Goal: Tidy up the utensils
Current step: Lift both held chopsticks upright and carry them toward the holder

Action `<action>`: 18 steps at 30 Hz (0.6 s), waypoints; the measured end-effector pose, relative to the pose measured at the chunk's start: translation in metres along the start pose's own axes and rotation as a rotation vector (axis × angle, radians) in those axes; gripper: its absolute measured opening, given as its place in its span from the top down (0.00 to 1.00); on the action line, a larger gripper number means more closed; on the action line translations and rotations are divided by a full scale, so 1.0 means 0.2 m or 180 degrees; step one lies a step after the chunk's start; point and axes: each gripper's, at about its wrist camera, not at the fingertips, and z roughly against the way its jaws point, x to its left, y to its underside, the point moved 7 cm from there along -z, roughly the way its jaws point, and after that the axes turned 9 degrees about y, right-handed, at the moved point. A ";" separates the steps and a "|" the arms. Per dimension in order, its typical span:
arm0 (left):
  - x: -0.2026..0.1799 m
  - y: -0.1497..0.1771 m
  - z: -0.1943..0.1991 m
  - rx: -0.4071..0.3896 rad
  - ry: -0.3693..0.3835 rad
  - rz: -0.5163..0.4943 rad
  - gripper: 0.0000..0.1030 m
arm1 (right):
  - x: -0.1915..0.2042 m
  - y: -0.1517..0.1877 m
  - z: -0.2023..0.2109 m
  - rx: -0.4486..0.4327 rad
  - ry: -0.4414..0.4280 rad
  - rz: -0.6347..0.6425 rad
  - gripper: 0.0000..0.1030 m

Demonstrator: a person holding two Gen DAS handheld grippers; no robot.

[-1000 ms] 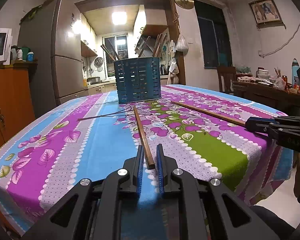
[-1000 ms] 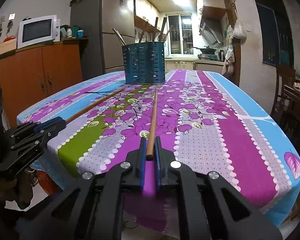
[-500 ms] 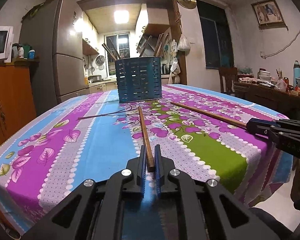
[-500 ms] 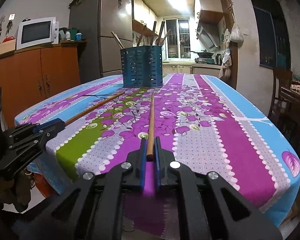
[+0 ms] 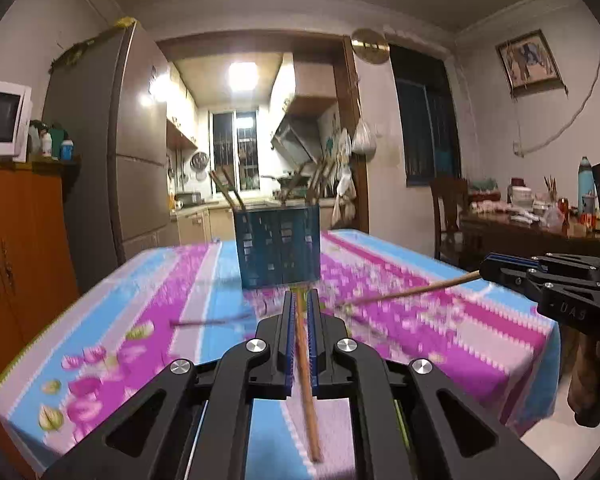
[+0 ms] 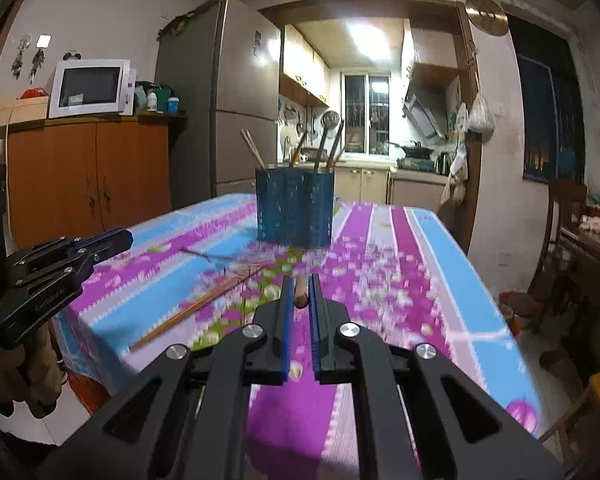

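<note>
Mid-carry: our left gripper (image 5: 299,308) and right gripper (image 6: 300,292) each look clamped on a chopstick (image 5: 306,364), tho blurred. Next: tip both into the holder (image 5: 278,246) at 12 o'clock.

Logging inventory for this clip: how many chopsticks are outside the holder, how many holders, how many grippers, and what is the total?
Chopsticks outside the holder: 2, left-held chopstick and right-held chopstick
Blue utensil holder: 1
Grippers: 2, left gripper and right gripper
Total: 5
</note>
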 end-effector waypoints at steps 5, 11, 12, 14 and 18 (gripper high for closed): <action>0.03 -0.01 -0.02 0.0037 -0.0045 0.0013 0.93 | 0.01 -0.11 0.00 -0.0087 0.0000 0.0074 0.94; 0.13 0.22 -0.10 0.0453 -0.0032 0.0262 0.93 | 0.02 0.05 -0.08 0.0199 -0.0009 0.0059 0.94; 0.13 0.21 -0.08 0.0450 -0.0016 0.0270 0.93 | 0.01 0.08 -0.09 0.0235 -0.0007 0.0050 0.94; 0.09 0.21 0.02 0.0398 0.0118 0.0235 0.86 | 0.01 0.12 -0.09 0.0299 -0.0008 0.0013 0.94; -0.01 0.34 0.10 0.0465 0.0256 -0.0035 0.52 | -0.01 0.15 -0.11 0.0350 0.0006 -0.0054 0.94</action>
